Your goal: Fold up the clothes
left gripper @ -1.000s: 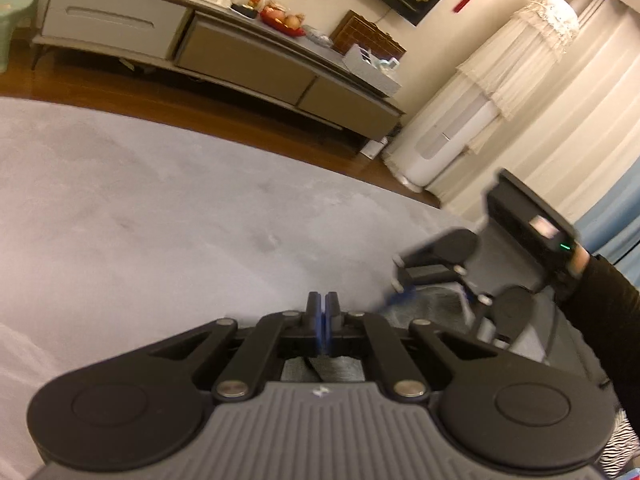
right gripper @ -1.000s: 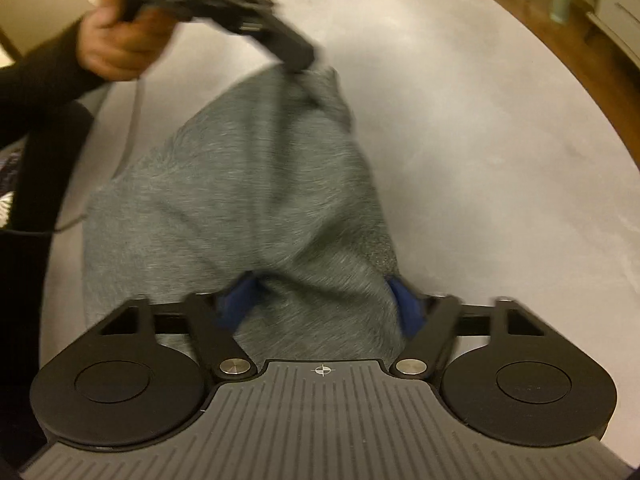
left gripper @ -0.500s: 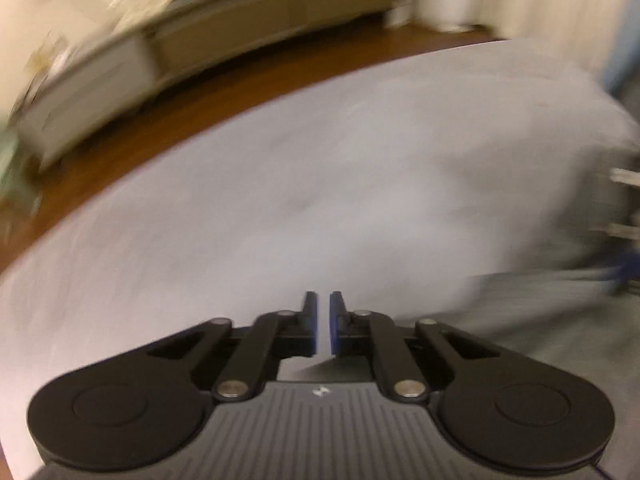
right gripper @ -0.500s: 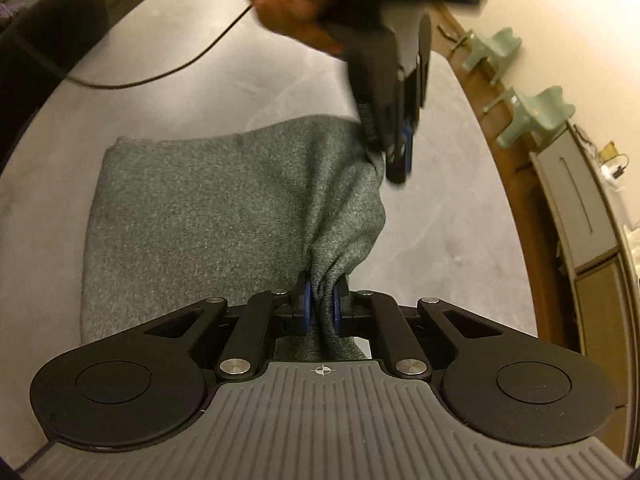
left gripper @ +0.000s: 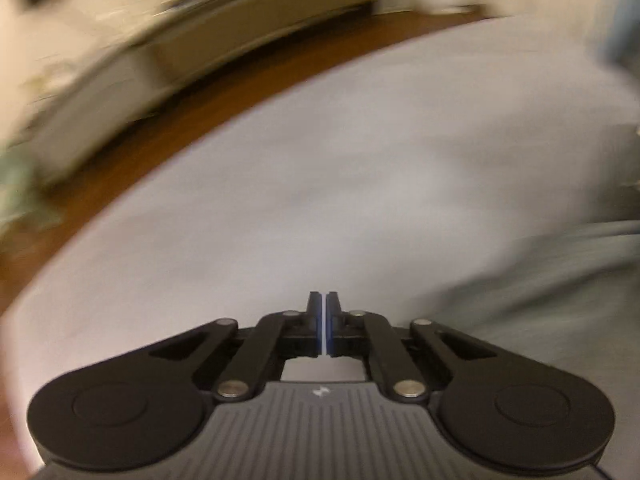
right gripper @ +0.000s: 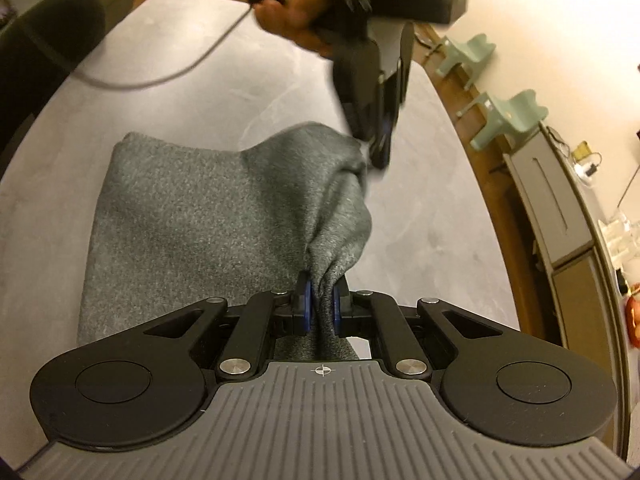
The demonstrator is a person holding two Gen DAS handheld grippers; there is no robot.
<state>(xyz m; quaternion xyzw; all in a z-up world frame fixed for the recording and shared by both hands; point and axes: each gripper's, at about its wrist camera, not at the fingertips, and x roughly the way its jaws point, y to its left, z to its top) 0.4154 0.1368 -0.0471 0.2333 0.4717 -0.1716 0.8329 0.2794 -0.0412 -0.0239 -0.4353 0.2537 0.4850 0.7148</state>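
Now right gripper (right gripper: 319,307) pinches bunched fold of grey knit garment (right gripper: 208,216) between blue pads (right gripper: 305,308); fabric rises from table (right gripper: 420,216) into jaws. Rest of garment lies flat on grey tabletop, toward left in right wrist view. Left gripper (left gripper: 323,330) empty, fingers nearly pressed together, thin slit between them. Seen from right wrist, left gripper (right gripper: 380,140) hangs tip-down just beside raised garment edge; contact unclear through blur. Left wrist view heavily blurred: garment (left gripper: 552,304) at lower right. Two pale green chairs (right gripper: 508,118) on wood floor (right gripper: 532,248) beyond table.
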